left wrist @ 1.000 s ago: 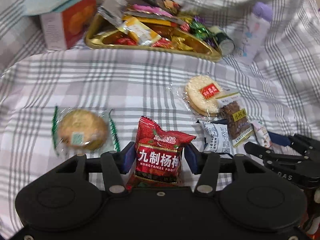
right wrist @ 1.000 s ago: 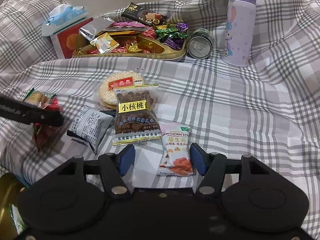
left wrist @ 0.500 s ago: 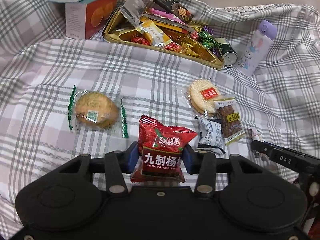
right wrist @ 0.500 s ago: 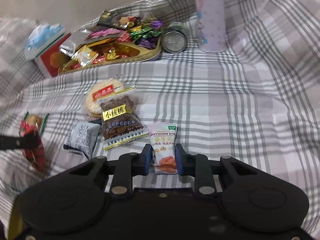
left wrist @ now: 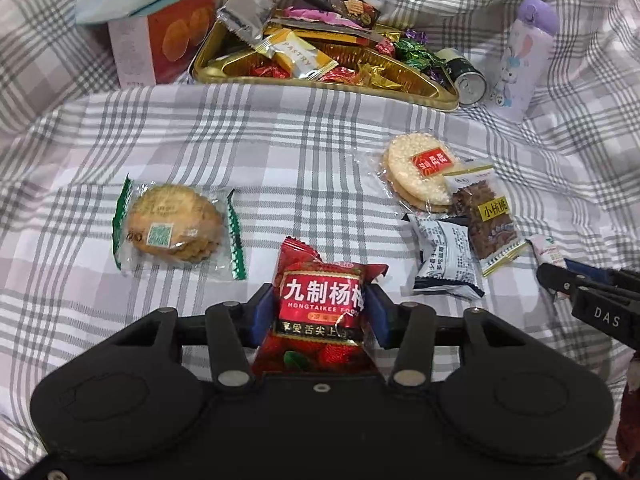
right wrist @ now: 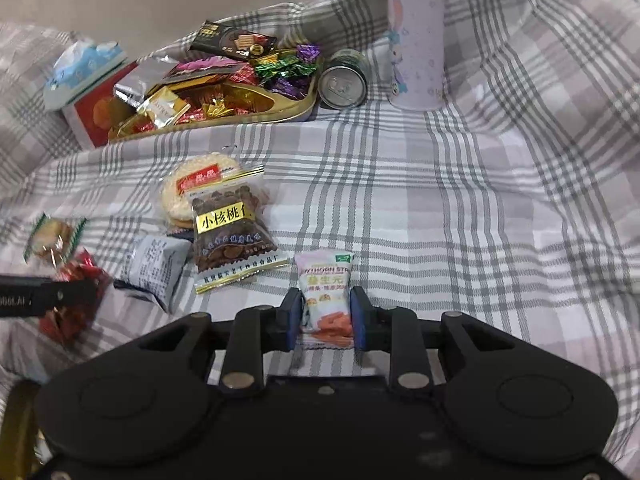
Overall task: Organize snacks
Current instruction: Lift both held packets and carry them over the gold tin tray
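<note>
My left gripper (left wrist: 319, 298) has a red plum-snack packet (left wrist: 316, 276) standing between its blue pads, which touch both of its sides while the jaws are opening slightly. My right gripper (right wrist: 325, 300) is shut on a small white and orange hawthorn-stick packet (right wrist: 324, 276), low over the plaid cloth. Between the two lie a walnut packet (right wrist: 228, 236), a round rice cracker (right wrist: 200, 188) and a grey-white packet (right wrist: 156, 268). A cookie in a green-edged wrapper (left wrist: 176, 220) lies to the left. At the back stands a gold tray (left wrist: 400, 88) heaped with sweets.
A can (right wrist: 344, 80) lies on its side beside a lilac bottle (right wrist: 416, 48), right of the tray. An orange and white box (left wrist: 160, 40) with a blue tissue pack on top stands left of it. The cloth (right wrist: 460, 208) rises in folds around the edges.
The right jaws closed onto the hawthorn packet, which earlier lay loose between them. The left jaws pinched the red packet and then eased out a little, shifting slightly towards the tray.
</note>
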The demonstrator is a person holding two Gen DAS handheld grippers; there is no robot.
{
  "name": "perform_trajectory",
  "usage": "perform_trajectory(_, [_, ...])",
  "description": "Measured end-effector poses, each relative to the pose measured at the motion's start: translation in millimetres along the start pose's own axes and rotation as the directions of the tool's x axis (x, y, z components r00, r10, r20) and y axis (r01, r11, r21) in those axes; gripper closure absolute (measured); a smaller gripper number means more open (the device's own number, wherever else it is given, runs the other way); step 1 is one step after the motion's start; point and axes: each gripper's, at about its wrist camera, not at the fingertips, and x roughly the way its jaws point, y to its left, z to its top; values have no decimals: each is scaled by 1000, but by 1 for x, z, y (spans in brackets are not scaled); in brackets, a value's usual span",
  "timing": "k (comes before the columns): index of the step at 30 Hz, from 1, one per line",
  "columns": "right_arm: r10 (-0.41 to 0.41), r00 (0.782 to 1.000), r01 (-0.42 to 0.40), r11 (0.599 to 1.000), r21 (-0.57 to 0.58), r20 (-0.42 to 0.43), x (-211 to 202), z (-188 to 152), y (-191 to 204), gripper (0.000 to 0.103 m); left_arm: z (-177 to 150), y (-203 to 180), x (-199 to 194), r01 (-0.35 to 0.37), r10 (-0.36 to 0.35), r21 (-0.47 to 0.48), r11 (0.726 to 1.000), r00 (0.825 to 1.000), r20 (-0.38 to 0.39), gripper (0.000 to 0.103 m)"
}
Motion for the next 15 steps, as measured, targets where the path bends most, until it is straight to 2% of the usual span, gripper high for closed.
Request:
perform_trajectory(4, [-37, 999, 39, 998, -55, 34, 4, -4, 11, 74, -6, -14, 1, -53, 51, 66, 996, 998, 20, 46])
perform_trajectory(6, [-57, 997, 59, 997, -53, 43, 4, -5, 12, 70, -9, -17, -1, -64, 62, 80, 995, 998, 27, 46])
perform_trajectory(8, [-55, 997, 56, 998, -28, 50, 4, -6, 8, 63, -11, -16, -3, -47, 45, 68, 997, 999, 25, 47])
perform_trajectory(15, [-14, 999, 17, 998, -67, 39, 4, -5, 5, 58, -8, -7, -6, 1, -1, 4, 1000, 1000, 19, 51])
